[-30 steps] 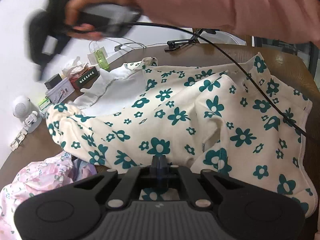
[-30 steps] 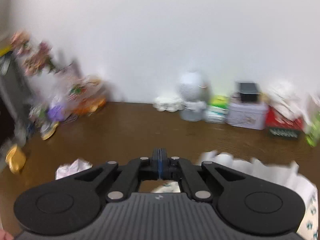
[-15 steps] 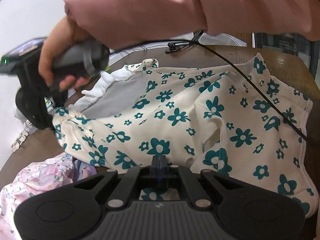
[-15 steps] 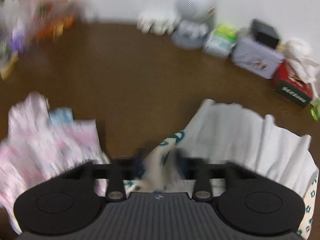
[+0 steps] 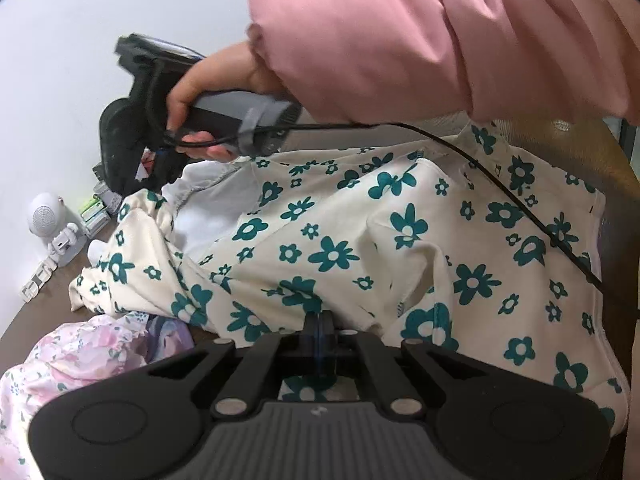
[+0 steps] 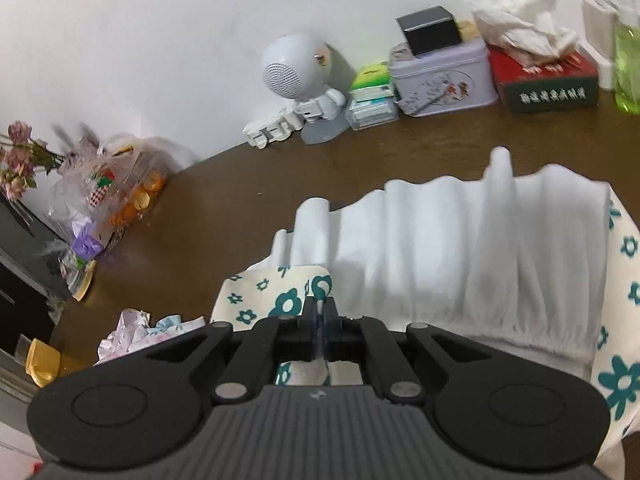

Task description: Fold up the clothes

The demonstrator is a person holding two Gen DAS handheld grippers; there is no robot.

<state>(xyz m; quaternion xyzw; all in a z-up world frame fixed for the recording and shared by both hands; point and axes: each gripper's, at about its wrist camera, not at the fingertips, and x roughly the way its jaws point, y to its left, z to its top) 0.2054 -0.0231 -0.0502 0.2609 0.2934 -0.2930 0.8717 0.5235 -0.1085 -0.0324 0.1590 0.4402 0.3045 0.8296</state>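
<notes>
A cream garment with teal flowers lies spread over the brown table. My left gripper is shut on its near edge. My right gripper is shut on the garment's far left edge, beside its white inner lining, and lifts it. In the left wrist view the right gripper shows at the upper left, held by a hand in a pink sleeve, its cable crossing the garment.
A pink floral garment lies at the near left. Along the wall stand a white robot speaker, a tin, a red tissue box, a green bottle and a bag of snacks.
My right gripper came down from the air onto the garment's left edge, shut on it and lifted it. The left gripper has held still on the near edge.
</notes>
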